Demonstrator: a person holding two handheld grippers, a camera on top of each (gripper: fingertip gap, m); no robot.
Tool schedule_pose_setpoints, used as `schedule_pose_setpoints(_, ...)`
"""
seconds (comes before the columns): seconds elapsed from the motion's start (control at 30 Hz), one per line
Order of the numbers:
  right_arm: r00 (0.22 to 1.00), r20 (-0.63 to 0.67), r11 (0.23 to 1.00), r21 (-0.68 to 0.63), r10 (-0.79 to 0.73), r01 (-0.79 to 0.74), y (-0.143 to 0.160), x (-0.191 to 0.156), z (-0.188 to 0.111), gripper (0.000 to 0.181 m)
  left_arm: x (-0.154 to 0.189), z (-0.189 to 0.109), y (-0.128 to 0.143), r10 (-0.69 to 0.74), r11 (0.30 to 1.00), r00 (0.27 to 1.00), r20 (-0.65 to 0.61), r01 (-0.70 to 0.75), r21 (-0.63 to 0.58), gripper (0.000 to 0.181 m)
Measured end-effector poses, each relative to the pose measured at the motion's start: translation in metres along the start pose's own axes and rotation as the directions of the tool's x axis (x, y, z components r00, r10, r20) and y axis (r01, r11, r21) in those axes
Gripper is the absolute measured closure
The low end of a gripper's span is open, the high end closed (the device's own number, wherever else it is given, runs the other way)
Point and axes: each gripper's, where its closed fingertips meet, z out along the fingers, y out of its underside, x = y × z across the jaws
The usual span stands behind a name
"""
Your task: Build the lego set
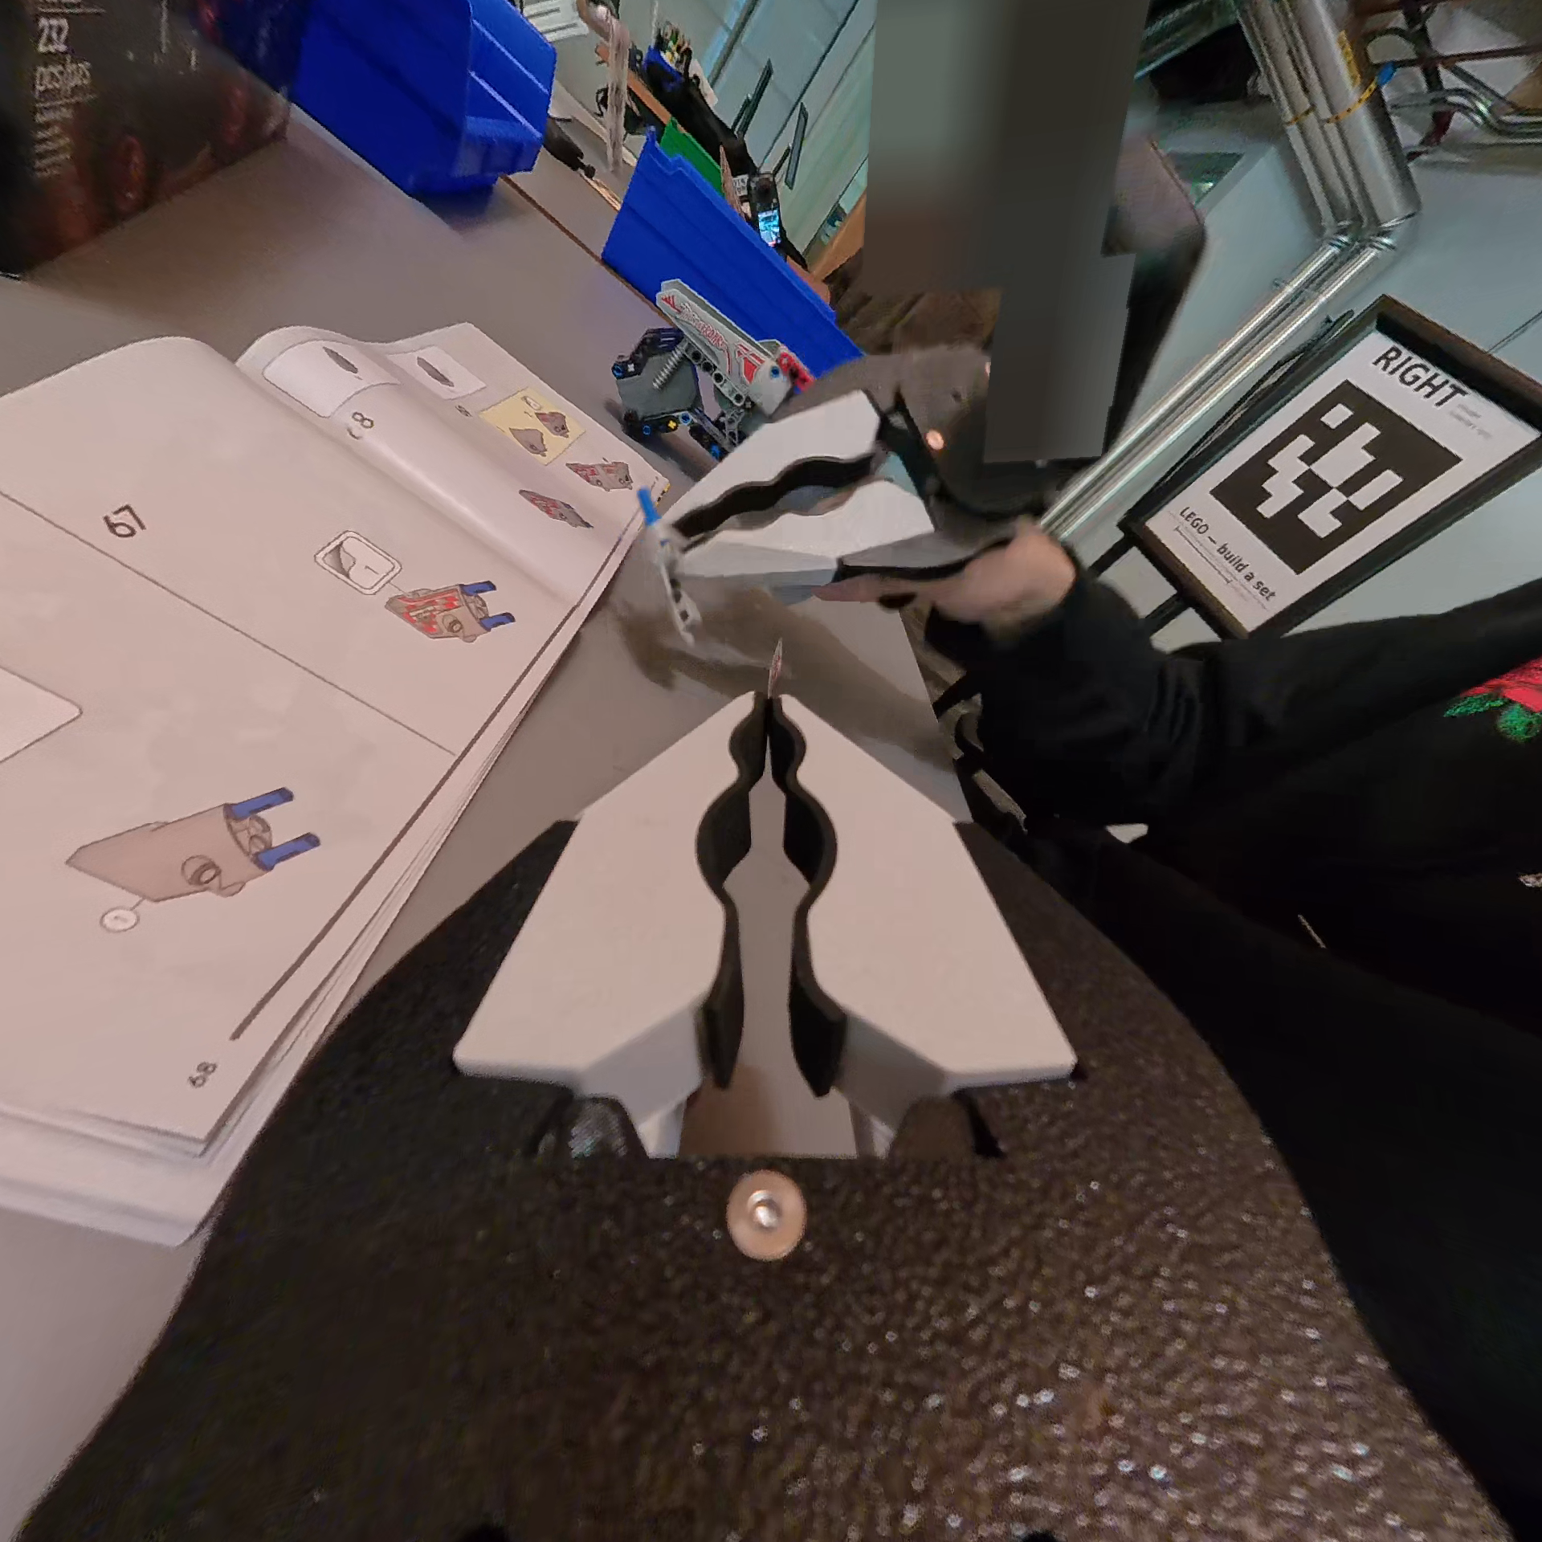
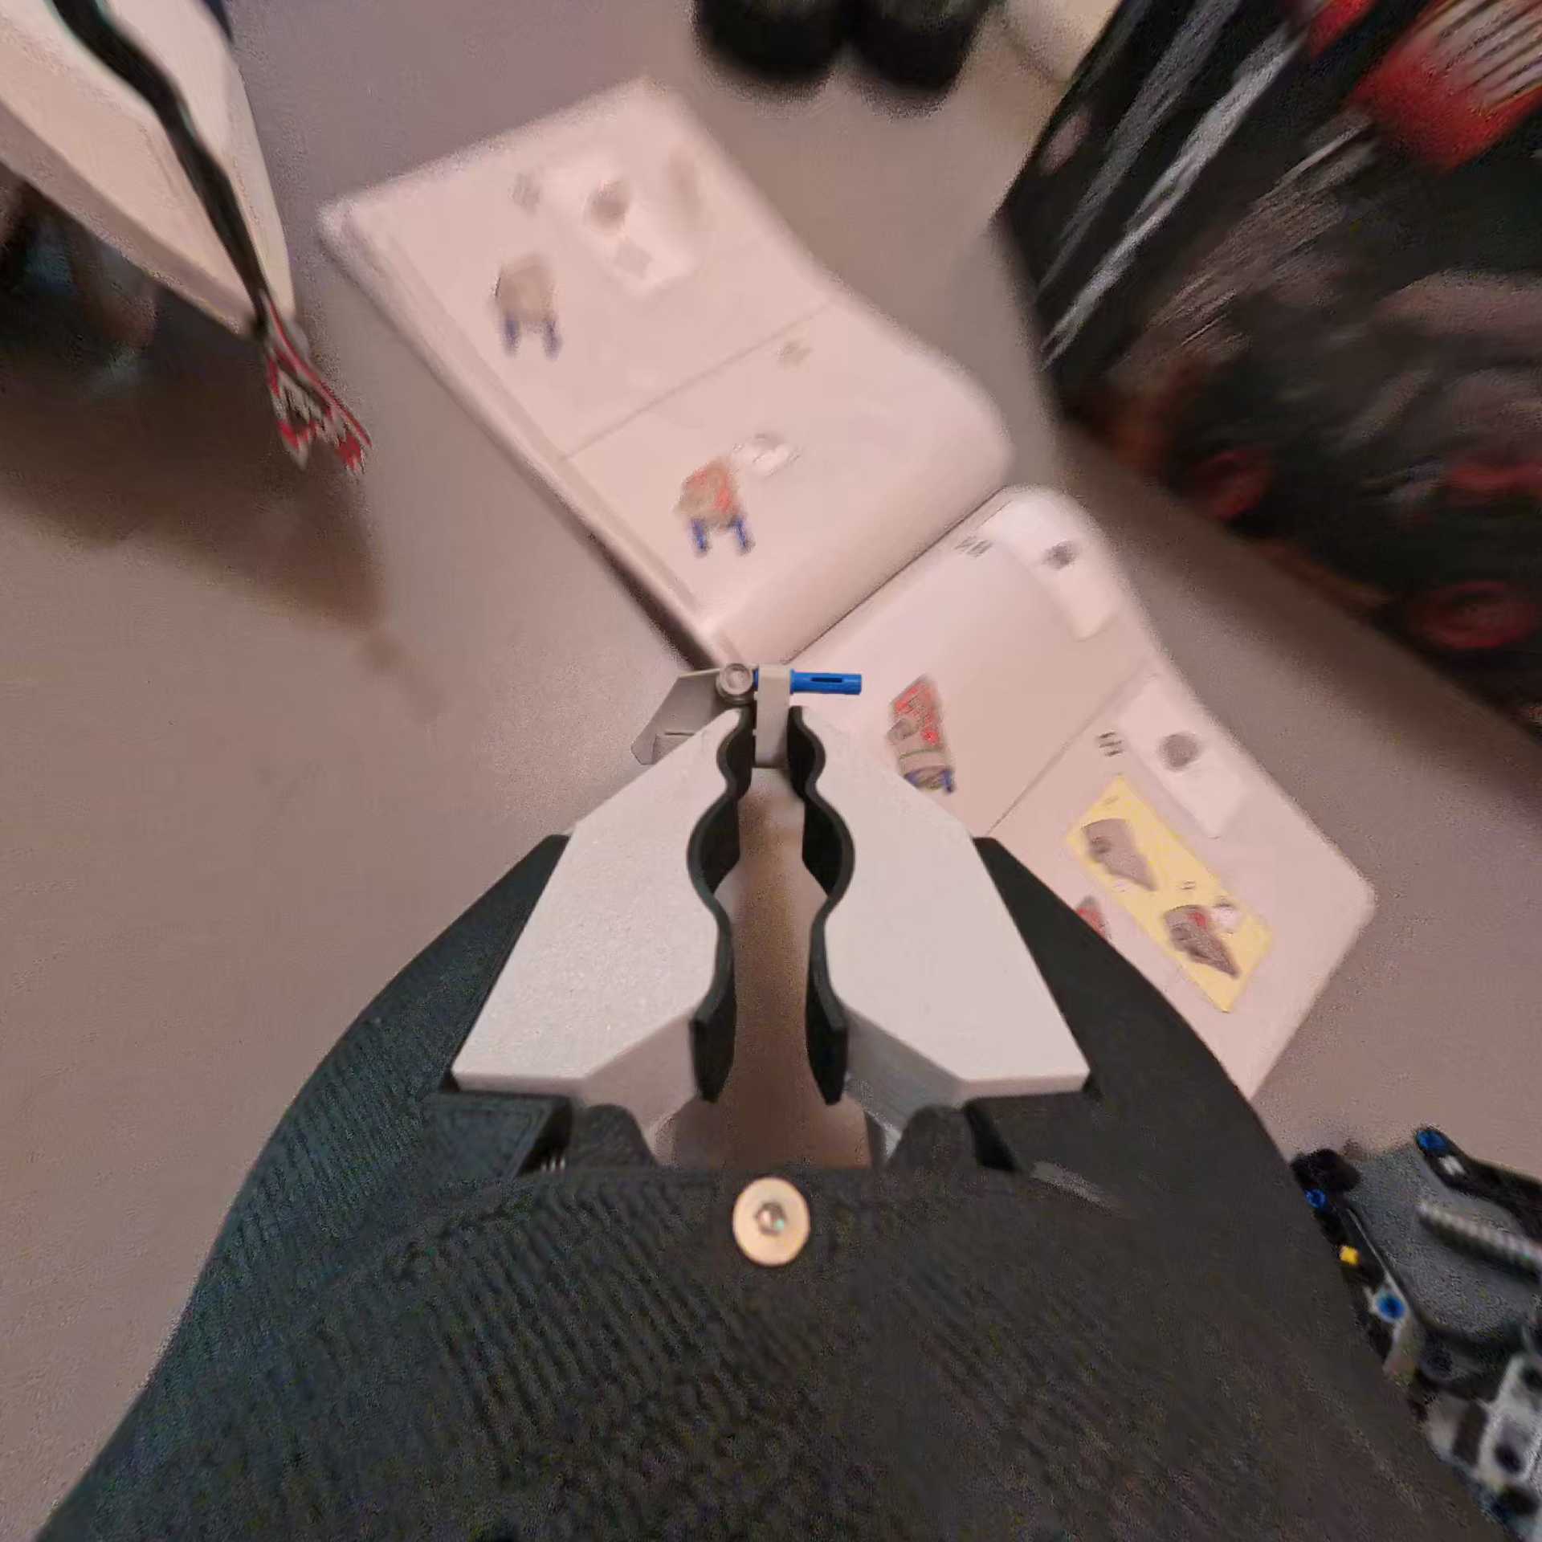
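Observation:
My right gripper (image 2: 763, 726) is shut on a small grey lego panel piece (image 2: 677, 708) with a blue pin (image 2: 822, 682) sticking out to the right. It holds the piece above the grey table. In the left wrist view the right gripper (image 1: 672, 542) and its piece (image 1: 682, 602) show blurred ahead. My left gripper (image 1: 768, 705) is shut on a thin red, white and black sticker (image 1: 777, 667). In the right wrist view the left gripper (image 2: 259, 317) is at top left with the sticker (image 2: 313, 409) hanging from its tips.
An open instruction booklet (image 1: 250, 667) lies on the table (image 1: 417, 250), also in the right wrist view (image 2: 667, 375). A partly built lego vehicle (image 1: 709, 375) stands beyond it (image 2: 1435, 1268). A dark lego box (image 1: 108, 108), blue bins (image 1: 709, 242) and a framed marker sign (image 1: 1335, 467) surround the table.

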Motion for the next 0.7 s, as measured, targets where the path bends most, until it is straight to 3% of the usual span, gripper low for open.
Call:
schedule_pose_setpoints(0.03, 0.993, -0.118, 0.989, 0.150, 0.008, 0.010, -0.012, 0.009, -0.008, 0.175, 0.001, 0.000, 0.000, -0.002, 1.000, 1.000, -0.004, 0.002, 0.001, 0.181)
schedule_pose_setpoints(0.07, 0.966, -0.257, 0.962, 0.270, 0.023, 0.049, -0.023, 0.024, -0.018, 0.176, 0.001, 0.001, 0.000, -0.003, 1.000, 1.000, -0.009, 0.003, -0.001, 0.181)
schedule_pose_setpoints(0.13, 0.914, -0.405, 0.949, 0.274, -0.030, 0.153, -0.030, 0.047, -0.019, 0.175, 0.003, 0.003, 0.001, 0.011, 1.000, 1.000, -0.010, -0.011, -0.009, 0.181)
schedule_pose_setpoints(0.23, 0.945, -0.324, 0.934, 0.326, -0.034, 0.145, -0.056, 0.050, 0.004, 0.175, 0.006, 0.008, 0.004, 0.025, 0.999, 1.000, -0.016, -0.026, -0.028, 0.181)
schedule_pose_setpoints(0.3, 0.948, -0.309, 0.948, 0.273, -0.077, 0.166, -0.060, 0.052, 0.025, 0.175, 0.006, 0.010, 0.006, 0.023, 0.999, 1.000, -0.020, -0.024, -0.038, 0.181)
schedule_pose_setpoints(0.43, 0.951, -0.289, 0.955, 0.233, -0.111, 0.183, -0.046, 0.039, 0.032, 0.175, 0.006, 0.010, 0.005, 0.019, 0.999, 1.000, -0.020, -0.020, -0.032, 0.181)
schedule_pose_setpoints(0.7, 0.867, -0.333, 0.905, 0.081, -0.370, 0.418, 0.002, 0.015, 0.024, 0.171, 0.009, 0.009, 0.003, 0.024, 0.999, 0.999, -0.028, -0.025, -0.023, 0.181)
